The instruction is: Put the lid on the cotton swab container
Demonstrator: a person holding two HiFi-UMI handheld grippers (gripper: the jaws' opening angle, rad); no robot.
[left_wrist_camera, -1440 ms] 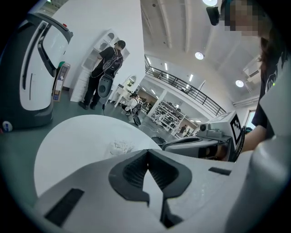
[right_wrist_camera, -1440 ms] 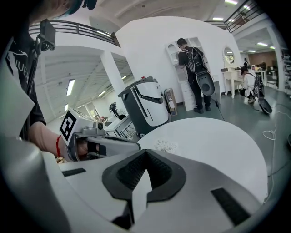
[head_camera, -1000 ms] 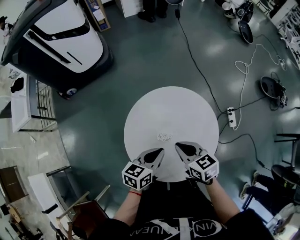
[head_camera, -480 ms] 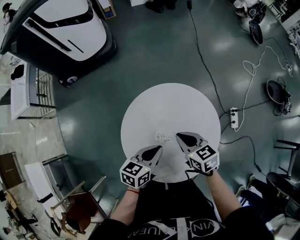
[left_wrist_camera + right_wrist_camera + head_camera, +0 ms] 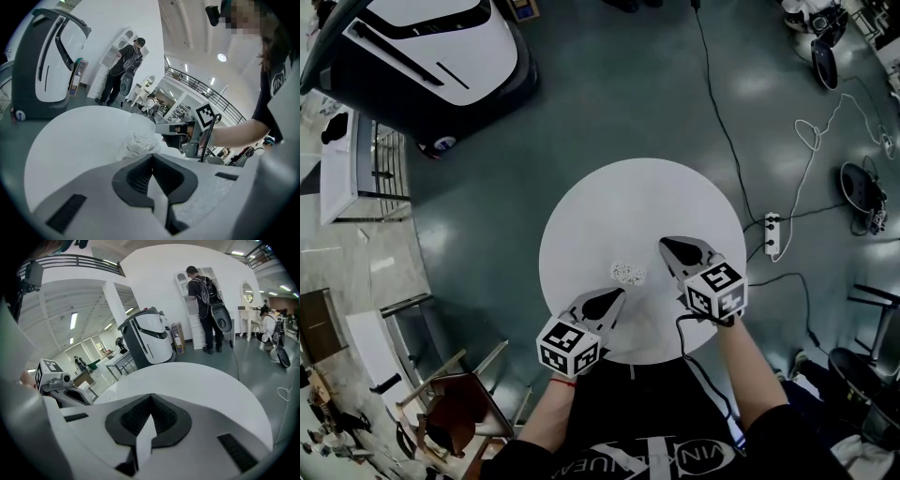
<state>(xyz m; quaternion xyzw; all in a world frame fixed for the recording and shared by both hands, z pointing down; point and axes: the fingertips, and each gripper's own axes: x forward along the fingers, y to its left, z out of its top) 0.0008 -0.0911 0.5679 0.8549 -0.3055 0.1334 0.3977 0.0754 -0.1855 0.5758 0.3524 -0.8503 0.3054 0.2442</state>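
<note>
A small clear cotton swab container (image 5: pixel 627 273), full of white swabs, stands near the middle of the round white table (image 5: pixel 609 197). In the left gripper view the container (image 5: pixel 138 140) sits just beyond my jaws. My left gripper (image 5: pixel 612 296) is shut and empty, a short way in front of the container. My right gripper (image 5: pixel 668 247) is to the right of the container, apart from it, also shut with nothing held. The right gripper (image 5: pixel 180 133) shows behind the container in the left gripper view. I cannot make out a separate lid in any view.
A big white-and-black machine (image 5: pixel 422 47) stands on the floor at the far left. Cables and a power strip (image 5: pixel 772 234) lie on the floor to the right of the table. A chair (image 5: pixel 450 412) is at the near left. A person (image 5: pixel 206 301) stands far off.
My right gripper has moved farther out over the table and to the right, away from the container. The left gripper has hardly shifted, and the container stays put.
</note>
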